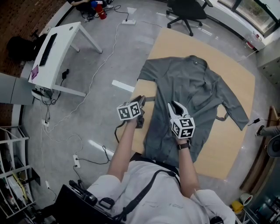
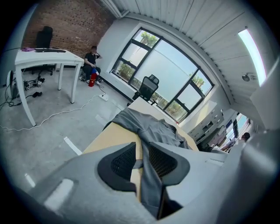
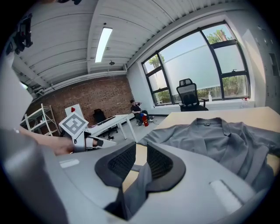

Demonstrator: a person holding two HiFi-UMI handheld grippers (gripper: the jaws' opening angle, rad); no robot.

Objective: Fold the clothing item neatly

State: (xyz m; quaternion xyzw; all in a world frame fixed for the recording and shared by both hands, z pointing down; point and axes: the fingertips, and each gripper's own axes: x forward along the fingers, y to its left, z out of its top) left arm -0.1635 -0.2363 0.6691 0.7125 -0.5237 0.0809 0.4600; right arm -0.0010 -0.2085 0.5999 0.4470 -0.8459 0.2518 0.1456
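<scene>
A grey long-sleeved garment (image 1: 192,94) lies spread on a tan tabletop (image 1: 238,74), collar at the far end and both sleeves out to the sides. My left gripper (image 1: 140,104) is at the garment's left edge, and in the left gripper view (image 2: 141,152) grey cloth (image 2: 151,175) runs pinched between the jaws. My right gripper (image 1: 175,107) sits over the garment's near left part. In the right gripper view (image 3: 141,161) a fold of the cloth (image 3: 138,186) is clamped between its pads. The garment's near hem is hidden behind my arms.
A white desk (image 1: 57,52) stands on the floor to the left, with cables (image 1: 94,72) trailing across the concrete. An office chair (image 1: 188,11) is beyond the table's far end. A person (image 2: 92,59) sits in the far corner. Shelving (image 1: 11,175) is at the near left.
</scene>
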